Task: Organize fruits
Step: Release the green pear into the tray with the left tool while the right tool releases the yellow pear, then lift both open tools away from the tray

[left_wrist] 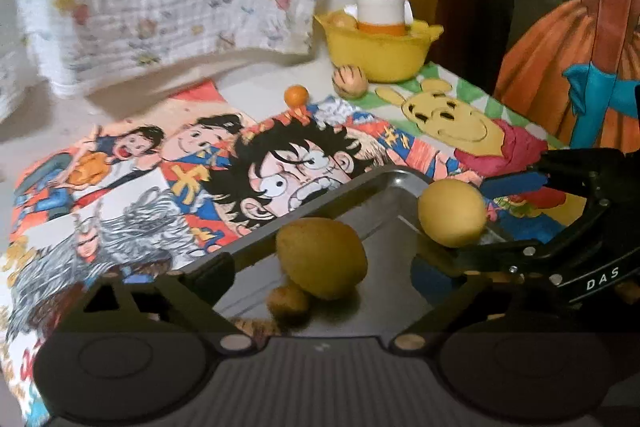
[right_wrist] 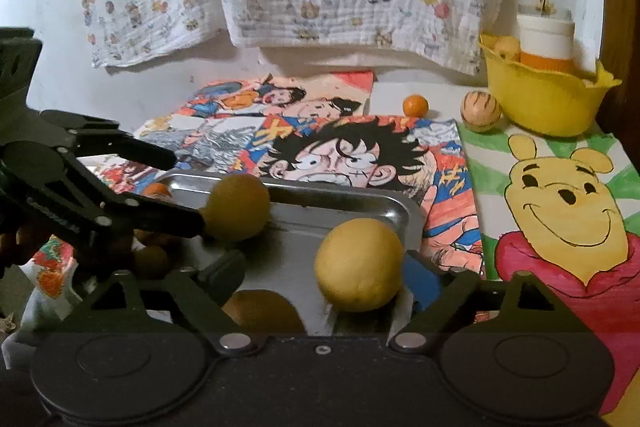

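A metal tray [left_wrist: 384,179] [right_wrist: 360,199] lies on cartoon drawings. In the left wrist view a yellow lemon [left_wrist: 322,257] rests in the tray between the wide-apart fingers of my left gripper [left_wrist: 324,267], with a gap on each side. A smaller brownish fruit [left_wrist: 288,301] sits just below it. In the right wrist view a second lemon [right_wrist: 358,265] lies in the tray between the spread fingers of my right gripper [right_wrist: 324,271], close to the blue right pad. Each gripper shows in the other's view: right gripper [left_wrist: 476,221], left gripper [right_wrist: 187,191], both open.
A small orange [left_wrist: 296,95] [right_wrist: 415,105] and a striped round fruit [left_wrist: 350,81] [right_wrist: 480,111] lie behind the drawings. A yellow bowl [left_wrist: 378,55] [right_wrist: 544,103] at the back right holds a white-and-orange cup and a small fruit. A printed cloth hangs behind.
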`<control>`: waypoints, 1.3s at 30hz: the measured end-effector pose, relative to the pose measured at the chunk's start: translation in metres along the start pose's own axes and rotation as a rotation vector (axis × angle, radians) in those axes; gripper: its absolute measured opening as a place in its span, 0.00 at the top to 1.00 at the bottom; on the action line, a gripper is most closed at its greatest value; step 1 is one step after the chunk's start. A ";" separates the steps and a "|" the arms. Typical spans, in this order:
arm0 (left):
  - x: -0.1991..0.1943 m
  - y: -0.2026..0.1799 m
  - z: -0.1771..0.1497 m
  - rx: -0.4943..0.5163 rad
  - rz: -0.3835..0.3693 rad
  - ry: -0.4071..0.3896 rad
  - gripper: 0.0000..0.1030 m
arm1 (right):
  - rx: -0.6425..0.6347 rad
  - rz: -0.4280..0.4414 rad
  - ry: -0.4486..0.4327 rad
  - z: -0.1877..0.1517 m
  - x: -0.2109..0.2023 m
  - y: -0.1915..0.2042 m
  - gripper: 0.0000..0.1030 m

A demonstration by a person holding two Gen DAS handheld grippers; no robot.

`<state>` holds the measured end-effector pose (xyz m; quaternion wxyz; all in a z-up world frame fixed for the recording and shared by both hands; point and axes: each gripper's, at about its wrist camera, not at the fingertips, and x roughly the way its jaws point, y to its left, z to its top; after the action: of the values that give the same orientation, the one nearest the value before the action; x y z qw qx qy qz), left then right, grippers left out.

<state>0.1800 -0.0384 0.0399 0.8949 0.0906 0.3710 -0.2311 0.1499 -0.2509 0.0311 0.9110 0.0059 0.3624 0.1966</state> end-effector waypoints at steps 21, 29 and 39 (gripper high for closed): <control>-0.076 -0.001 -0.083 -0.060 0.157 0.022 0.00 | -0.163 0.020 0.015 -0.025 -0.043 0.050 0.01; -0.081 0.004 -0.096 -0.050 0.194 0.076 0.00 | -0.187 -0.021 0.074 -0.029 -0.042 0.047 0.01; -0.077 0.008 -0.092 -0.038 0.189 0.120 0.00 | -0.188 -0.068 0.075 -0.024 -0.040 0.036 0.01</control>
<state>0.0793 0.0258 0.0291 0.8903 0.1216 0.4182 -0.1328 0.0946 -0.2350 0.0459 0.8995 -0.0994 0.3762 0.1989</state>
